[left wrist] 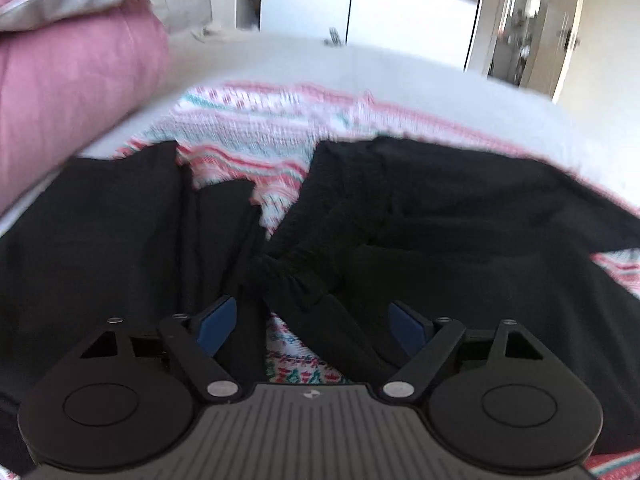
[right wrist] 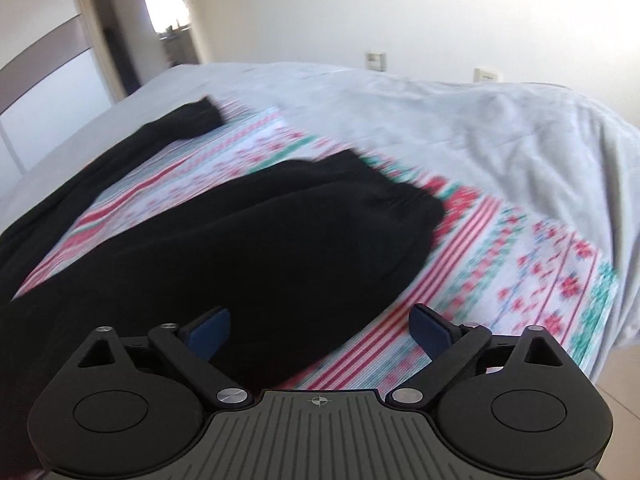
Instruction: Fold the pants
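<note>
Black pants (left wrist: pixel 440 216) lie spread on a patterned red, white and teal blanket (left wrist: pixel 248 136) on the bed. In the left wrist view my left gripper (left wrist: pixel 312 324) is open just above the bunched waistband or crotch fabric, nothing between its blue pads. In the right wrist view the pants (right wrist: pixel 248 248) show with one leg cuff at the right and the other leg stretching far left. My right gripper (right wrist: pixel 320 330) is open, hovering over the near edge of the pants and the blanket (right wrist: pixel 520 264).
A pink pillow (left wrist: pixel 68 92) lies at the left on the grey bedsheet (right wrist: pixel 440 120). White wardrobe doors (left wrist: pixel 400 8) and an open doorway (right wrist: pixel 168 12) stand beyond the bed. The bed's edge and tiled floor (right wrist: pixel 624 376) are at the right.
</note>
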`<state>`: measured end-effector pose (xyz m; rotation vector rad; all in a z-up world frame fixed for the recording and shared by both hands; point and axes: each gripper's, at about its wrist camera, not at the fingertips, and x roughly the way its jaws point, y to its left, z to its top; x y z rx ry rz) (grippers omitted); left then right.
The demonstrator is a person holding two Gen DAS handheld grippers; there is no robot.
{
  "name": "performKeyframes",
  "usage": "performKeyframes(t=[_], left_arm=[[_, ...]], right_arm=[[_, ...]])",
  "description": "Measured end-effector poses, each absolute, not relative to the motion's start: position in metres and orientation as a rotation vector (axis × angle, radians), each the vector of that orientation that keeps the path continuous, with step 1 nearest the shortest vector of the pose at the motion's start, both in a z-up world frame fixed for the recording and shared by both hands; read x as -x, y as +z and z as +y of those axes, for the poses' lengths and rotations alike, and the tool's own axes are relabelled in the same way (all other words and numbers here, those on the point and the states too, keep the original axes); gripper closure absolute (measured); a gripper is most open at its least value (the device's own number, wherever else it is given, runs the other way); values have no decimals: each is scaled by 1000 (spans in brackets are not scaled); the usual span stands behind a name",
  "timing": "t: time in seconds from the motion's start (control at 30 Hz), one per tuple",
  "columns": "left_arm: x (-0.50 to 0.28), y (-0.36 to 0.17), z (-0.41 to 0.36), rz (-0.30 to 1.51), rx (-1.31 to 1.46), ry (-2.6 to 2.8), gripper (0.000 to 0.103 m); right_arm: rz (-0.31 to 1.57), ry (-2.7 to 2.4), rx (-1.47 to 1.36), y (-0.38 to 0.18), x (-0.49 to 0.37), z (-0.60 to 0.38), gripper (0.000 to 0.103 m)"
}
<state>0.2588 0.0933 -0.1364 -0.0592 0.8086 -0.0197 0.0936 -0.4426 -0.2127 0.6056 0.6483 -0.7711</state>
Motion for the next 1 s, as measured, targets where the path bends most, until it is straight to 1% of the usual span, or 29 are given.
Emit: performKeyframes(t=[0.03, 0.07, 0.1, 0.13, 0.17, 0.2, 0.23, 0.27, 0.3, 0.33, 0.37, 0.43, 0.53, 0.67, 0.73, 0.83, 0.87, 0.93, 0.97, 1.0], left_arm=[[-265, -142, 91, 832, 68, -27, 18], [-271, -148, 90, 857, 79, -27, 21], [-276, -154, 93, 877, 93, -15, 30], [-280, -160, 95, 896, 116, -3, 43], [-285, -166, 98, 915, 150, -3, 49], [-287, -170, 102, 915, 188, 1, 60], [-286, -171, 105, 899, 208, 11, 77], [-285, -169, 107, 882, 216, 14, 84], [-283, -166, 110, 875, 223, 8, 86], [-282, -162, 114, 868, 248, 1, 88], [-275, -157, 123, 853, 299, -9, 89], [-264, -146, 140, 821, 346, -19, 92], [-238, -133, 160, 784, 364, -49, 93], [-197, -135, 174, 781, 374, -34, 93], [-174, -140, 177, 766, 333, -17, 92], [-153, -153, 167, 764, 223, -36, 91], [-147, -151, 158, 752, 152, -45, 90], [-144, -143, 150, 777, 79, -70, 81], [-143, -137, 149, 804, 69, -74, 79], [-142, -131, 152, 817, 77, -75, 75]], right_arm=[[644, -780, -605, -213, -93, -448, 11], [636, -783, -602, -214, -92, -453, 14], [629, -786, -597, -213, -95, -458, 16], [622, -786, -590, -214, -97, -464, 18], [619, -786, -576, -217, -102, -474, 24], [625, -792, -556, -220, -108, -479, 38], [630, -802, -525, -221, -112, -481, 50], [631, -811, -492, -221, -117, -484, 76], [636, -812, -464, -220, -119, -485, 88], [640, -803, -450, -218, -122, -488, 90], [632, -789, -445, -214, -123, -492, 95], [589, -767, -426, -200, -119, -497, 96], [531, -716, -387, -175, -114, -502, 97], [507, -703, -304, -155, -110, -494, 97], [505, -687, -285, -157, -101, -487, 97], [625, -666, -188, -187, -111, -481, 97], [681, -657, -181, -203, -115, -484, 97], [744, -630, -218, -222, -114, -493, 94], [721, -624, -229, -224, -110, -496, 91], [706, -616, -237, -223, -107, -498, 85]])
